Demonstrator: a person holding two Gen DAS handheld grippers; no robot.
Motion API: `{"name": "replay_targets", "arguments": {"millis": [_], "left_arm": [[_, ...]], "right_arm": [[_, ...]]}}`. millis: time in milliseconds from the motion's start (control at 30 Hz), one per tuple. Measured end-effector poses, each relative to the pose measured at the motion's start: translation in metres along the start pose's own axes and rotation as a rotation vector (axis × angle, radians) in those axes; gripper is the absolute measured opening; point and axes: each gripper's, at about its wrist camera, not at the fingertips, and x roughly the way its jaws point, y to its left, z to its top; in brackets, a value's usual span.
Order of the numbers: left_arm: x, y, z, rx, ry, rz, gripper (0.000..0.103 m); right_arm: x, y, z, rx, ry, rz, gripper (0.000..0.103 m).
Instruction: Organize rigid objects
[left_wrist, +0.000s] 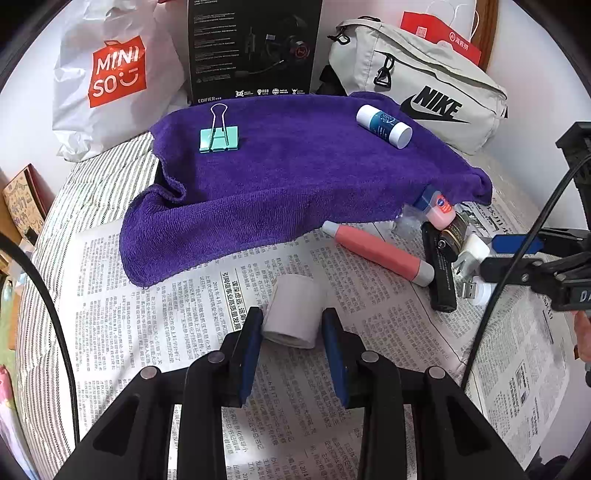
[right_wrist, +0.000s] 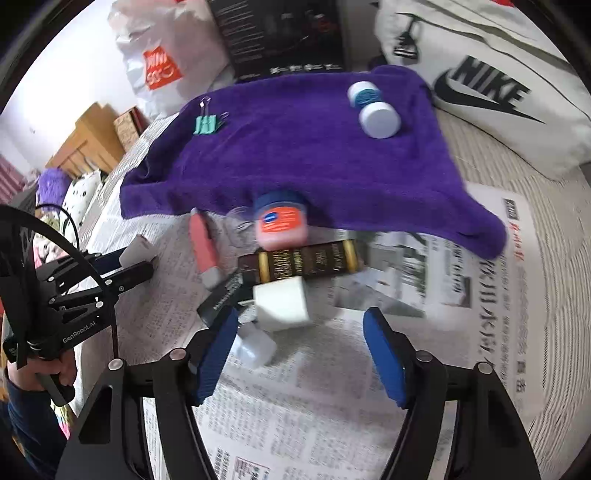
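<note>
The left gripper (left_wrist: 291, 325) is closed on a white paper roll (left_wrist: 293, 312), lifted over the newspaper (left_wrist: 147, 314), likely bound for the purple towel (left_wrist: 295, 166) where a clip (left_wrist: 219, 138) and bottle (left_wrist: 384, 126) already lie. The right gripper (right_wrist: 301, 343) hangs wide open and empty near the unsorted pile, facing a white charger (right_wrist: 282, 302).

Both grippers held low and forward.
Your left gripper (left_wrist: 291, 325) is clamped on something white; your right gripper (right_wrist: 299, 354) has its jaws spread wide.

Miniso bag (left_wrist: 110, 74), Nike pouch (left_wrist: 424, 88), newspaper (left_wrist: 166, 314)
</note>
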Motion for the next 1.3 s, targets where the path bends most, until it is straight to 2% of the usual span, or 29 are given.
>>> {"name": "replay_targets", "arguments": {"millis": [167,433,533,633,667,800,1033,1300], "left_arm": [[-0.001,0.002,-0.001,-0.007,-0.002,-0.012,0.032],[-0.002,0.004,-0.002,-0.017,-0.007,-0.025,0.032],[-0.002,0.004,-0.002,-0.018,-0.010,-0.024,0.032],[-0.002,0.003,-0.002,-0.020,-0.009,-0.022,0.032],[-0.002,0.003,-0.002,-0.017,-0.008,-0.021,0.032],[-0.002,0.002,-0.002,-0.018,-0.008,-0.023,0.032],[-0.002,0.003,-0.003,-0.027,-0.010,-0.021,0.032],[-0.001,0.005,-0.002,-0.046,-0.007,-0.030,0.032]], "right_arm": [[0.013,0.009,0.004,-0.043,0.013,-0.038,0.064],[0.020,0.020,0.001,-0.122,0.034,-0.080,0.063],[0.020,0.021,-0.002,-0.133,0.013,-0.101,0.062],[0.019,0.017,0.000,-0.108,-0.006,-0.107,0.051],[0.018,0.015,0.001,-0.104,-0.007,-0.107,0.044],[0.011,0.003,0.001,-0.067,-0.006,-0.087,0.044],[0.005,-0.027,-0.003,-0.009,-0.003,-0.129,0.044],[0.003,-0.033,-0.002,-0.004,-0.019,-0.117,0.044]]}}
